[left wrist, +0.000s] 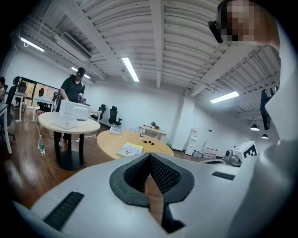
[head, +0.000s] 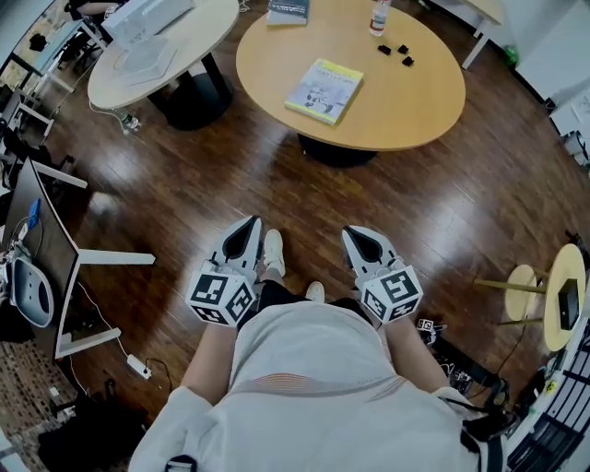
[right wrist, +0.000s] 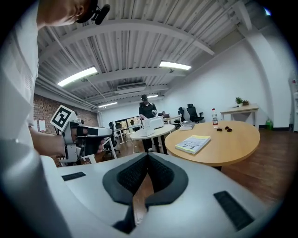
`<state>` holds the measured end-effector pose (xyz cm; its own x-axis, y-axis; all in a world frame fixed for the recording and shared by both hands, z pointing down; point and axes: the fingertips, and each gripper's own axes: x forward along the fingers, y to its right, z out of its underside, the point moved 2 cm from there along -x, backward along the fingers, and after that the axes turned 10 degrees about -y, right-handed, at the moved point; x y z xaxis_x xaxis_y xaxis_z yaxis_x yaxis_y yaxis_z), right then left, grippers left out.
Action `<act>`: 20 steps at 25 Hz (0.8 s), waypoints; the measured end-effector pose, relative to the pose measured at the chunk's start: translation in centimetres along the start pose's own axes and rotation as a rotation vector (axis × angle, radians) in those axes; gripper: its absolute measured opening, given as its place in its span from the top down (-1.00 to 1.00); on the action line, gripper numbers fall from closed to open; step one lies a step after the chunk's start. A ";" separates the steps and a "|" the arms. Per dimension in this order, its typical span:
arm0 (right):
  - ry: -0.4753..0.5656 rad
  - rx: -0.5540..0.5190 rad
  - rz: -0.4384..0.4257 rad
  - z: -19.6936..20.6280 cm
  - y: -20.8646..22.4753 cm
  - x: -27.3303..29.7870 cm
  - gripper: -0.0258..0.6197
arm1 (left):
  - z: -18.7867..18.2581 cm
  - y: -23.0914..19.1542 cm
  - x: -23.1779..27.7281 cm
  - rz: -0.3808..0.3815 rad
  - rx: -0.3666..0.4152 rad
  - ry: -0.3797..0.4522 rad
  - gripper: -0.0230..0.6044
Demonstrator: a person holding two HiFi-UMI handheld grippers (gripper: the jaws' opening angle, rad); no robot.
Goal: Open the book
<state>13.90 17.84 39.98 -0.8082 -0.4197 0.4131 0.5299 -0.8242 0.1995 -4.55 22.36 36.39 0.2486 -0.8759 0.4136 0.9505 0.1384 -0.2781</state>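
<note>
White shirt [head: 313, 369] fills the bottom of the head view. Both grippers sit just in front of the waist, side by side and apart, pointing ahead at the table. On the left gripper [head: 252, 223] the jaws are together, tips meeting, nothing between. Same on the right gripper [head: 354, 234]: jaws closed tip to tip, empty. Each carries a marker cube [head: 221, 295] at its rear. Two pale shoes [head: 274, 251] show between the grippers on the dark wood floor [head: 184, 184]. A white power strip [head: 138, 367] lies on the floor at lower left.

Ahead is a round wooden table [head: 406, 106], well apart from both grippers. The book [head: 324, 90] lies flat on it, closed, yellow-green cover up. It is near the table's near edge, left of centre, a bit askew. Nothing touches it. Further back on the same table are small dark pieces [head: 384, 50], a bottle [head: 378, 17] upright at the far edge, and a second book [head: 288, 11] at the far left edge.

To the left is a second round table [head: 198, 41], separate, with a white machine [head: 147, 18] on top. A small round stand [head: 521, 277] is on the floor at the right edge of the head view.

The right gripper view has the left gripper off to its left, with the book on the table ahead and to the right. The left gripper view shows a person in dark clothes [left wrist: 73, 90] standing behind the second table, with office chairs [left wrist: 114, 116] beyond.
</note>
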 end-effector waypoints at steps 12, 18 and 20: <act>-0.004 -0.028 0.083 -5.7 4.2 7.6 0.91 | -5.2 -6.1 7.5 0.096 0.045 0.007 0.90; -0.005 -0.011 0.144 -10.1 5.7 14.1 0.91 | -9.3 -13.4 11.3 0.138 0.035 -0.005 0.90; -0.003 -0.002 0.174 -11.3 6.1 15.8 0.91 | -10.6 -15.5 12.6 0.164 0.036 -0.008 0.90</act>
<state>1.46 1.95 37.71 -0.7033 -0.5552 0.4440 0.6615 -0.7398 0.1229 -18.12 4.31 36.73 0.4026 -0.8364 0.3721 0.9030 0.2961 -0.3115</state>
